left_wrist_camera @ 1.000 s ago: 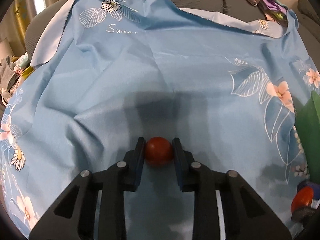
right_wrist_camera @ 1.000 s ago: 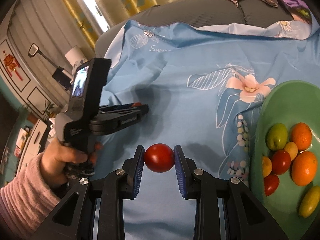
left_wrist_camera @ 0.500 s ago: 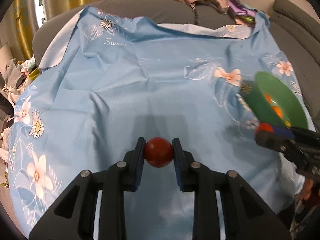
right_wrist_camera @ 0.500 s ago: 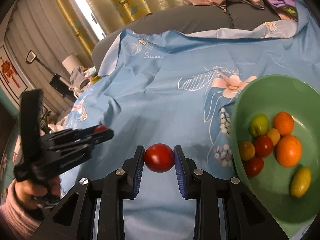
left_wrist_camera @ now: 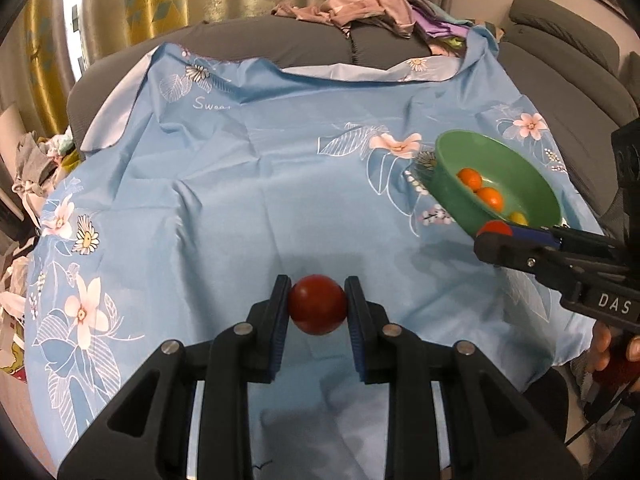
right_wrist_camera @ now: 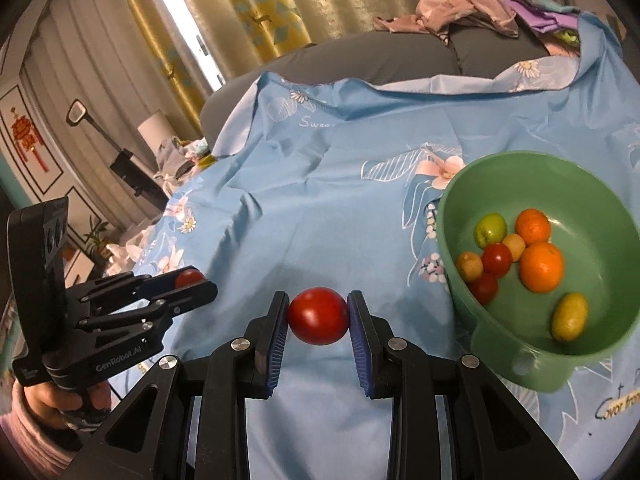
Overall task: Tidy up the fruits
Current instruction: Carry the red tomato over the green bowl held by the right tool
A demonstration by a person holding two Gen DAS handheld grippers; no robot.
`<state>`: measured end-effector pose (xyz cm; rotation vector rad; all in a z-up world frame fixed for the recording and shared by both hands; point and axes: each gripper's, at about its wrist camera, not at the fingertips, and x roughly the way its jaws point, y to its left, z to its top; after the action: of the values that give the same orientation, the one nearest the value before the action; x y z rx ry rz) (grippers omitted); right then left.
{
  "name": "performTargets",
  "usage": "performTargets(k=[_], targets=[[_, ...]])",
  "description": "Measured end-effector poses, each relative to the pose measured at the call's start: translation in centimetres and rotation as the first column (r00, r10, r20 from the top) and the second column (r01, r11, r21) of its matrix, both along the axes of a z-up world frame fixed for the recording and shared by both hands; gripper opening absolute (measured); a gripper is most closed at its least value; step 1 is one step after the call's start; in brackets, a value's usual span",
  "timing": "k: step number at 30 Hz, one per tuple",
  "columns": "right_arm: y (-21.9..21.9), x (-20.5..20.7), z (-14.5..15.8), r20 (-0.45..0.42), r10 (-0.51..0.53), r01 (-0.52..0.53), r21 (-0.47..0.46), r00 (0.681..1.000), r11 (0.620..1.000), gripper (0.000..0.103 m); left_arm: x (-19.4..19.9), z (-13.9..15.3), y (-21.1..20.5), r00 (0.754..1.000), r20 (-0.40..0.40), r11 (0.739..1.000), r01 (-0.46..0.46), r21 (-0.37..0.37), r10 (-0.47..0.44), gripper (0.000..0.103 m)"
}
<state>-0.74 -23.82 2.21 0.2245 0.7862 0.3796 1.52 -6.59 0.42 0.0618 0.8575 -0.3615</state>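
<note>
Now both grippers are lifted, each with a red fruit clamped.
Left gripper [left_wrist_camera: 318,310] jaws grip a tomato [left_wrist_camera: 318,309]; right gripper [right_wrist_camera: 318,315] jaws grip another [right_wrist_camera: 318,315], risen off the cloth [right_wrist_camera: 340,200], nearing the bowl [right_wrist_camera: 452,208].

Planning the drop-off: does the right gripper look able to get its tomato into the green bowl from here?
Probably yes: the right gripper holds its tomato beside the green bowl, whose open top is unobstructed.
</note>
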Motion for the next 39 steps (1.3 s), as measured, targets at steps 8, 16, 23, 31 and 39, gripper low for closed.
performTargets(k=[8,16,23,31,39], targets=[[-0.3,-1.3,1.1,0.038,0.004,-0.004,0.003,0.999,1.000,0.031,-1.4,1.3,-0.8,0.999,0.036,1.000,0.015,0.007,-0.015,0.027],[-0.7,-1.9,1.8,0.069,0.013,-0.013,0.012,0.998,1.000,0.031,-1.7,2.2,-1.6,0.998,0.058,1.000,0.024,0.015,-0.025,0.027],[-1.8,-2.3,2.2,0.091,-0.001,-0.001,0.019,0.996,1.000,0.031,-1.5,3.0,-3.2,0.996,0.077,0.998,0.050,0.029,-0.052,0.027],[-3.7,-2.0,2.3,0.099,-0.034,0.031,0.030,0.994,0.999,0.031,-0.8,3.7,-5.4,0.991,0.092,0.995,0.092,0.041,-0.095,0.027],[-5.6,-1.6,2.2,0.103,-0.072,0.069,0.037,0.992,0.997,0.031,0.4,4.0,-8.0,0.985,0.096,0.989,0.138,0.048,-0.142,0.027]])
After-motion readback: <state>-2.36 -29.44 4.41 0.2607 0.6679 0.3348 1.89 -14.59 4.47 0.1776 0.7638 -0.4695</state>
